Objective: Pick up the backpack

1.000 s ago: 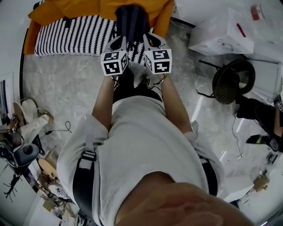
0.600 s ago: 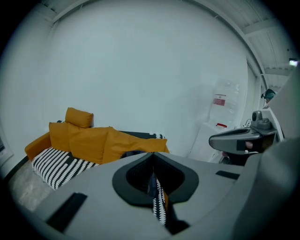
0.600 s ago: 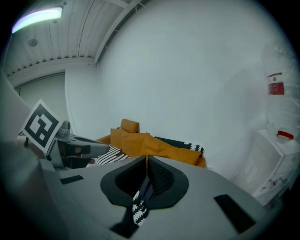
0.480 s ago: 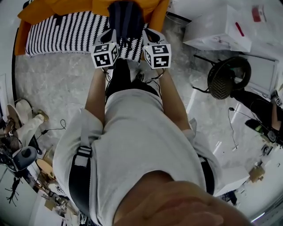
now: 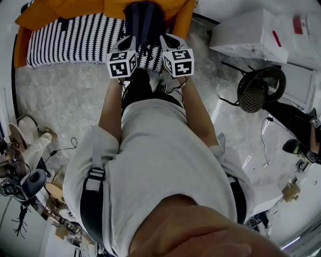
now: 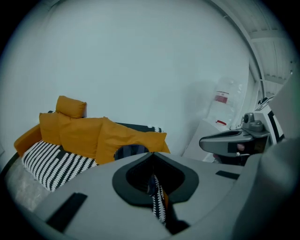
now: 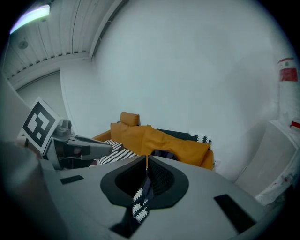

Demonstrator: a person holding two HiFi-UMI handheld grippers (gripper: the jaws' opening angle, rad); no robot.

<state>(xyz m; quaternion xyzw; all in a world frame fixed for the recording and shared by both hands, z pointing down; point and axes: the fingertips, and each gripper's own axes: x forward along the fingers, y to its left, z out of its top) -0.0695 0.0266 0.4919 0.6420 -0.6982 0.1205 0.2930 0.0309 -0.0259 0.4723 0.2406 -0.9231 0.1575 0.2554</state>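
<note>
Dark navy fabric backpack at top centre, on black-and-white striped cover. Left gripper and right gripper near it, both jaws pressed together, empty. Approach step, likely; next move needs jaws spread.

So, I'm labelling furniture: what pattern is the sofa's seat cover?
The seat cover is black-and-white striped, clearest in the head view.

My backpack is dark navy, nearly black, with lengthwise bands running down its face. It sits at the far side of the scene, on the black-and-white striped sofa seat, its far end tucked against the orange cushions. I can't tell whether it stands upright or leans.
</note>
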